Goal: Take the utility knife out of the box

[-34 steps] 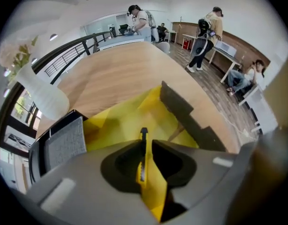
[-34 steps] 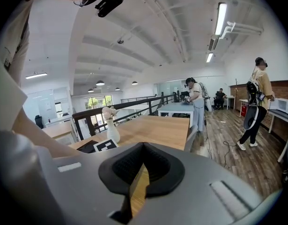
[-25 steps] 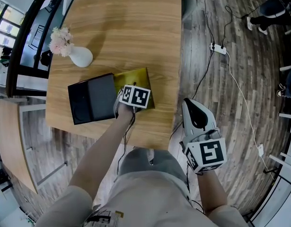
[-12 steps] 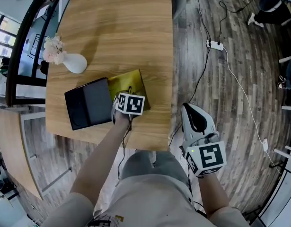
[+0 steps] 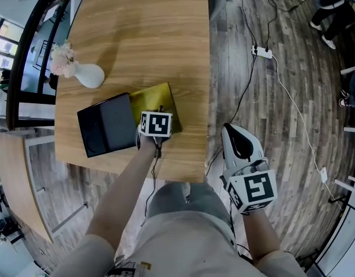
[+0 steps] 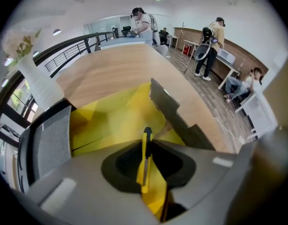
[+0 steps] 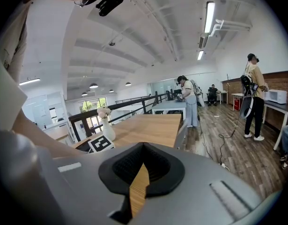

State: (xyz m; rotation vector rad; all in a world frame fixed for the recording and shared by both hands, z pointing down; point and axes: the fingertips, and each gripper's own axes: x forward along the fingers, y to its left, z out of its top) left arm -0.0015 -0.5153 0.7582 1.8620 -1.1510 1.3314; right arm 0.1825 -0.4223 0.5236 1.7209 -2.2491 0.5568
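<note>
- The left gripper [image 6: 144, 142] is clenched on the utility knife [image 6: 143, 170]. The slim yellow handle stands on edge between the two jaws, and its dark tip points to the far side.
- The knife sits over the yellow inside of the open box [image 6: 111, 121]. Whether it touches the lining can't be made out.
- From the head view, the box [image 5: 158, 96] lies near the table's near edge. Its black lid [image 5: 105, 133] is laid open to the left, touching the box. The left gripper view shows grey foam lining the lid.
- A dark flap [image 6: 174, 111] stands up along the right side of the box.
- The right gripper [image 7: 139, 179] is off the table [image 5: 148, 33] to the right, held over the wooden floor [image 5: 281, 126]. Its jaws are pressed almost together with nothing between them (only a sliver of tabletop shows through).
- A white vase [image 5: 90, 75] of pale flowers [image 5: 63, 59] stands at the table's left edge, beyond the lid.
- A white power strip [image 5: 262, 52] lies on the floor at far right.
</note>
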